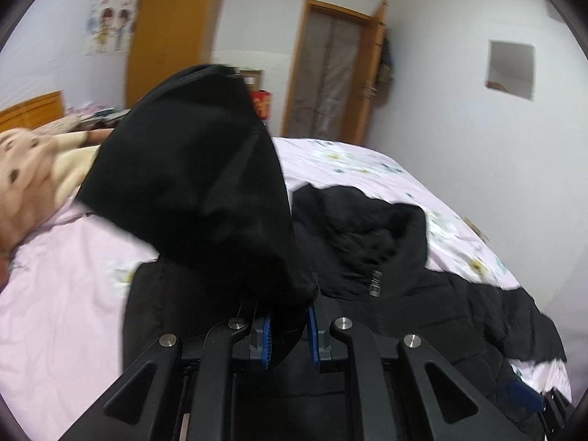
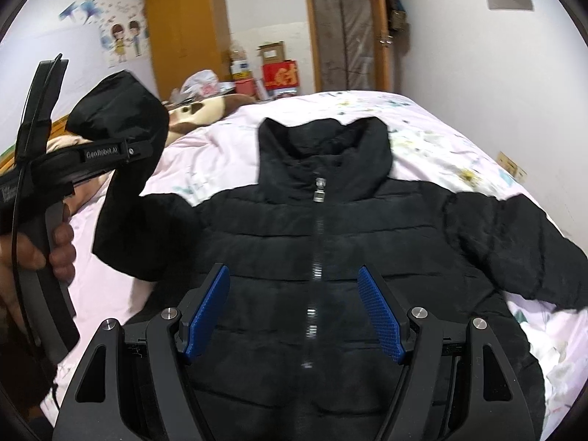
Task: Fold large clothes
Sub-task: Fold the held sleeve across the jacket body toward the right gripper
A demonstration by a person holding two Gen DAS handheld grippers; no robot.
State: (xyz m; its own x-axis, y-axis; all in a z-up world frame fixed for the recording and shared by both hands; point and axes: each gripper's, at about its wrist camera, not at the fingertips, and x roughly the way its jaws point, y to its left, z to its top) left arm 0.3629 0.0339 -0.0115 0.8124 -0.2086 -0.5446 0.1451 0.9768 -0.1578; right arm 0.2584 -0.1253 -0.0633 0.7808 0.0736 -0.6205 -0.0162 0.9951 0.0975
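Observation:
A black puffer jacket (image 2: 330, 257) lies front up on the pink bed, zipped, collar toward the far end. My left gripper (image 1: 288, 334) is shut on the jacket's left sleeve (image 1: 205, 183) and holds it lifted above the bed; the sleeve hangs over the fingers. In the right wrist view the left gripper (image 2: 147, 147) is at the left with the raised sleeve (image 2: 125, 117). My right gripper (image 2: 294, 308) is open and empty above the jacket's lower front, blue pads (image 2: 380, 316) either side of the zipper (image 2: 314, 279). The right sleeve (image 2: 533, 250) lies spread out.
The bed has a pink floral sheet (image 2: 441, 139). A plush toy (image 2: 205, 110) lies near the headboard. A wooden wardrobe (image 2: 187, 33), boxes (image 2: 279, 70) and a door (image 2: 349, 25) stand beyond the bed. A white wall (image 1: 477, 128) is on the right.

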